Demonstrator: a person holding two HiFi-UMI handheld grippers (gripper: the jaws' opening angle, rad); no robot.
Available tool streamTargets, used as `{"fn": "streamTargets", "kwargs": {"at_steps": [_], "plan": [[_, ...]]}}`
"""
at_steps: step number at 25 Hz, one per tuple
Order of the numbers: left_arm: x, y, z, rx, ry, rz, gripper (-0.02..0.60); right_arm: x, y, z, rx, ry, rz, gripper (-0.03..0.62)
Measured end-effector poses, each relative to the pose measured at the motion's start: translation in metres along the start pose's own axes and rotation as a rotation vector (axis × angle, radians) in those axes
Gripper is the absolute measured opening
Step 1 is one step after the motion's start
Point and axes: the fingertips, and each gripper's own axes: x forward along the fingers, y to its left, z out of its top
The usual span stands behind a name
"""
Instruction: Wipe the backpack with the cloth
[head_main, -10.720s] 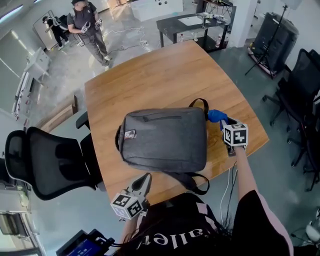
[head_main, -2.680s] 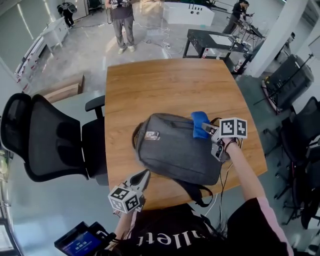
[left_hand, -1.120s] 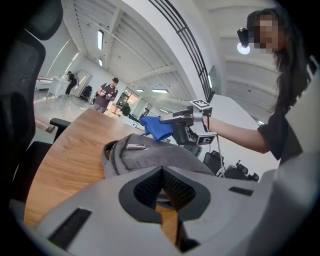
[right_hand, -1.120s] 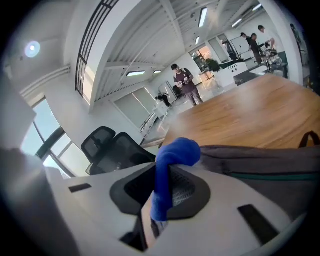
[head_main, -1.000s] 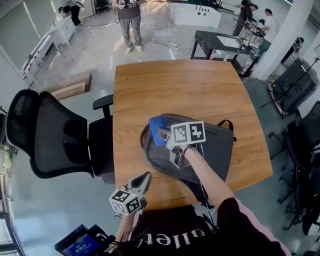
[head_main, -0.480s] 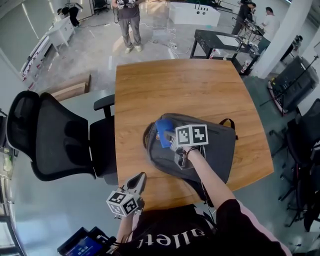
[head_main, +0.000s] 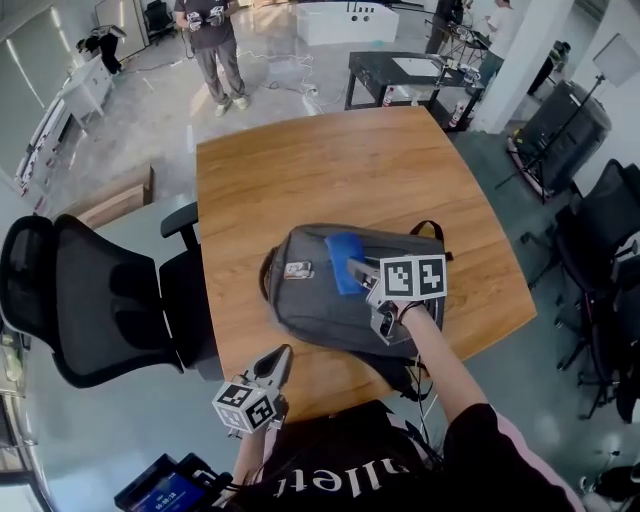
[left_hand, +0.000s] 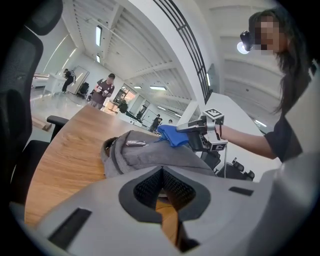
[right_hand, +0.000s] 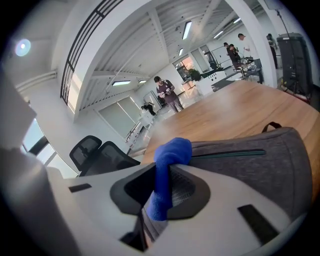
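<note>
While the right tongs (head_main: 357, 268) pinch the blue cloth (head_main: 341, 260) against the top of the grey backpack (head_main: 315, 315), which lies flat on the wooden counter (head_main: 320, 170), the left tongs (head_main: 280, 360) hover closed and empty by the counter's near edge

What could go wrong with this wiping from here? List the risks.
1. The left tool is shut and hangs clear of the backpack, so nothing steadies the bag. Strokes may slide it across the table toward the near edge.
2. The right tool pinches only a narrow fold of the cloth. Drag on the fabric could pull the cloth loose.
</note>
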Motion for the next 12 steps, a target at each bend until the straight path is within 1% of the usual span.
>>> {"fn": "streamTargets", "kwargs": {"at_steps": [5,12], "plan": [[0.012,-0.020,-0.002,0.020,0.027,-0.033,0.002,-0.047,-0.036,0.002,0.052,-0.057,-0.040,0.069],[0.019,-0.031,-0.005,0.038,0.049,-0.057,0.002,-0.099,-0.085,-0.008,0.135,-0.133,-0.101,0.069]]}}
